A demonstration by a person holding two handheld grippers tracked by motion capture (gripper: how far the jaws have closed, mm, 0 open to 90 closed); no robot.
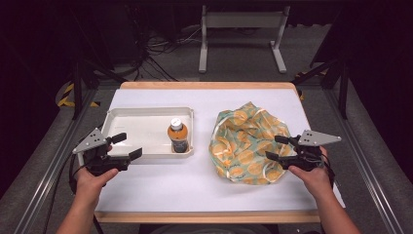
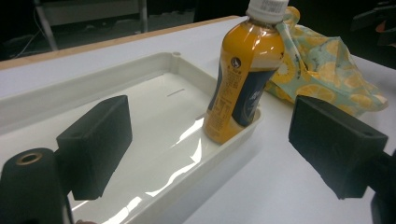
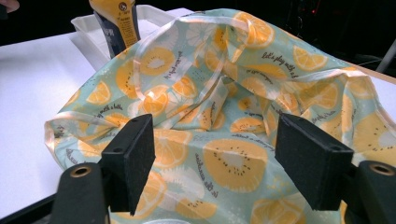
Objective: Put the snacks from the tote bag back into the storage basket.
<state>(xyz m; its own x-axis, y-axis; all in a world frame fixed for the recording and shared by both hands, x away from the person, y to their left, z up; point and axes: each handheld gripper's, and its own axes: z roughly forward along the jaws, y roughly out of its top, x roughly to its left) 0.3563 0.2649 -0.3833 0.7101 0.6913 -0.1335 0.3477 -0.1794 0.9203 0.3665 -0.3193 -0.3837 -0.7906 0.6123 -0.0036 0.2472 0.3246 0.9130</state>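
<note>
An orange drink bottle with a white cap stands upright in the right end of a white tray; in the left gripper view the bottle rises in the tray's corner. My left gripper hovers at the tray's front left edge, open, with nothing between its jaws. A crumpled bag printed with citrus slices lies to the right of the tray. My right gripper is open over the bag's right side, above the cloth.
The white table top has a wooden rim all round. A grey metal stand and cables lie on the floor beyond the far edge. Dark frame rails run along both sides of the table.
</note>
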